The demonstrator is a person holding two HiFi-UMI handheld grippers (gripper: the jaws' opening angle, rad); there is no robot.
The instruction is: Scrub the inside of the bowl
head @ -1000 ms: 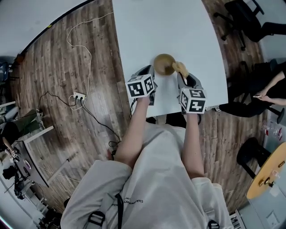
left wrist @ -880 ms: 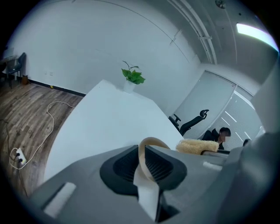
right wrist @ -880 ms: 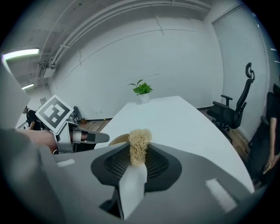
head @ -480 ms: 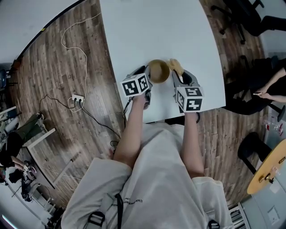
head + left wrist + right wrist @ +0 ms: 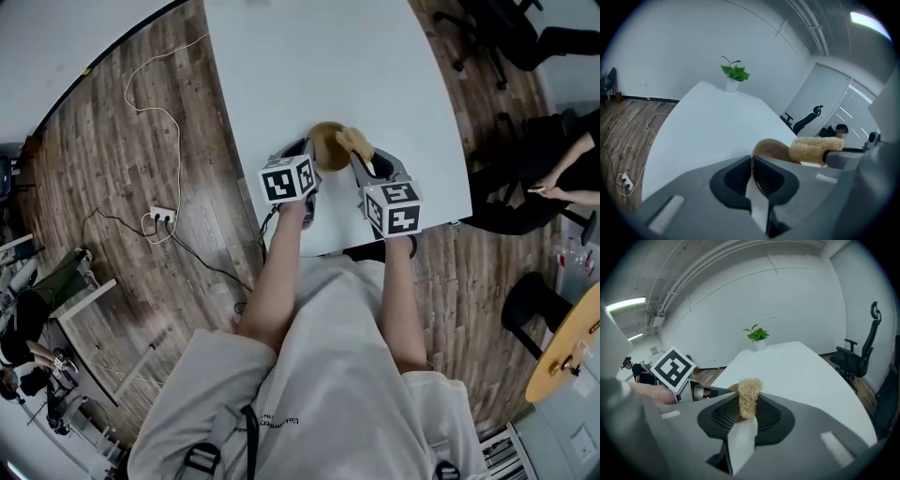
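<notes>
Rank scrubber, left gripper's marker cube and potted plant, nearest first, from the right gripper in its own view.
1. Scrubber, clamped in the jaws.
2. Marker cube, at left.
3. Potted plant, at the far end of the table.

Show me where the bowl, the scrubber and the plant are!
bowl (image 5: 322,150): head view, on its brown left part.
scrubber (image 5: 749,397): right gripper view, middle of the fuzzy pad.
plant (image 5: 735,71): left gripper view, on its green leaves.
</notes>
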